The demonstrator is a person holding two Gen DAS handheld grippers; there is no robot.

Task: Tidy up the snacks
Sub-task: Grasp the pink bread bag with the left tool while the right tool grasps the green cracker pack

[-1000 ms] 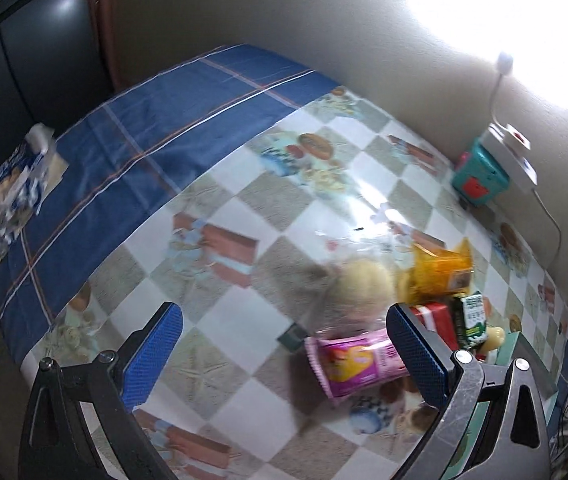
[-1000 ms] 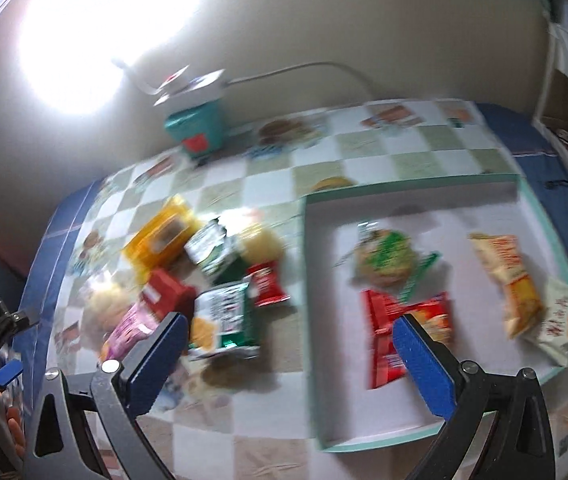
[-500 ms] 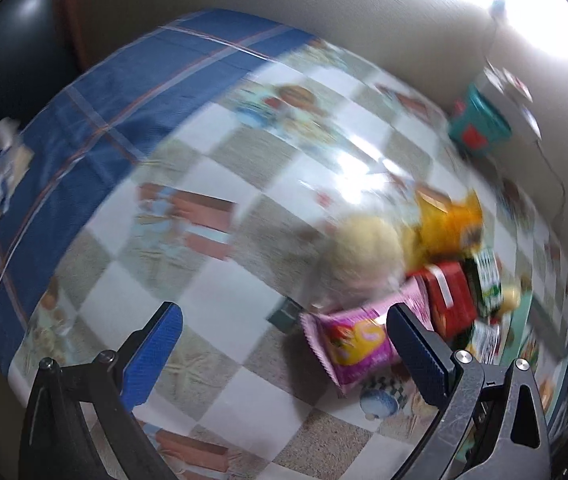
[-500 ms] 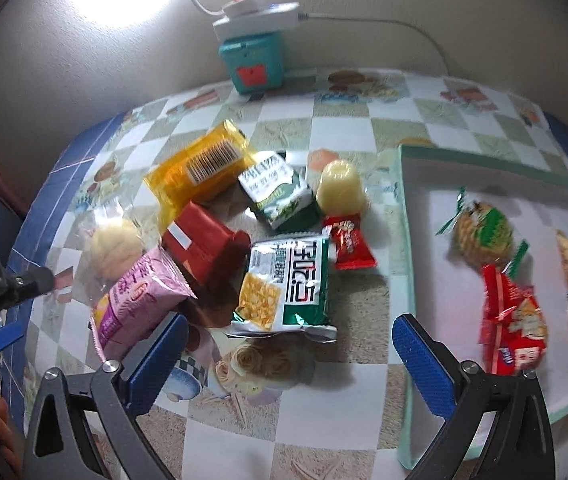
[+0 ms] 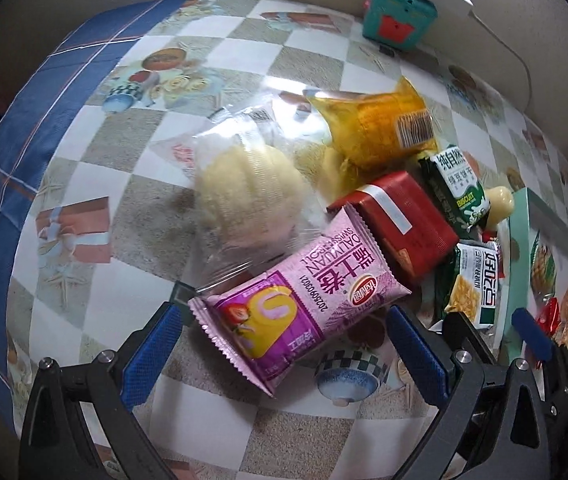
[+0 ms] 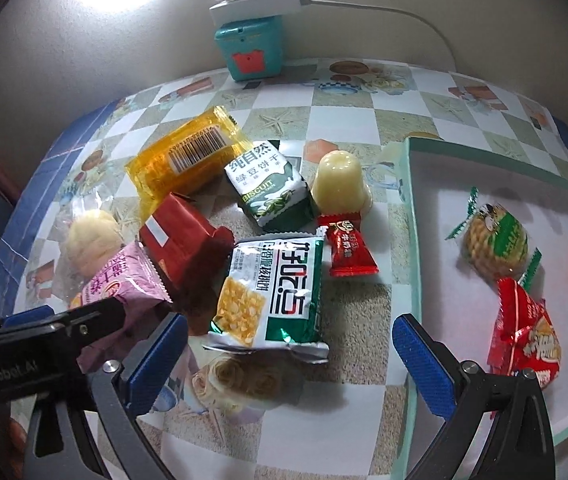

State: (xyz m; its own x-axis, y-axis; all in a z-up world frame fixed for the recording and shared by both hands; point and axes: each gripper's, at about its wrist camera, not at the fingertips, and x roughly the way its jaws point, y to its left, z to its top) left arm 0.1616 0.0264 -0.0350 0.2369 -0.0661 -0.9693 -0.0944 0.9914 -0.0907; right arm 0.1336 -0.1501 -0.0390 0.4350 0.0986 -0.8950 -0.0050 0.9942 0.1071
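Observation:
A pile of snacks lies on the checkered table. My left gripper is open, its fingers on either side of the near end of a pink roll-cake packet. Behind it are a clear-wrapped pale bun, a red packet and a yellow packet. My right gripper is open just in front of a green-and-white cracker packet. Further back are a green biscuit packet, a jelly cup and a small red candy. The teal-rimmed tray on the right holds several snacks.
A teal box with a white power strip and cable on it stands against the back wall. Blue cloth covers the table's left part. The left gripper's body reaches in close beside my right gripper's left finger.
Both grippers have come down and closer to the snack pile. The left one swung right, so the pink packet now lies between its fingers. Both remain open.

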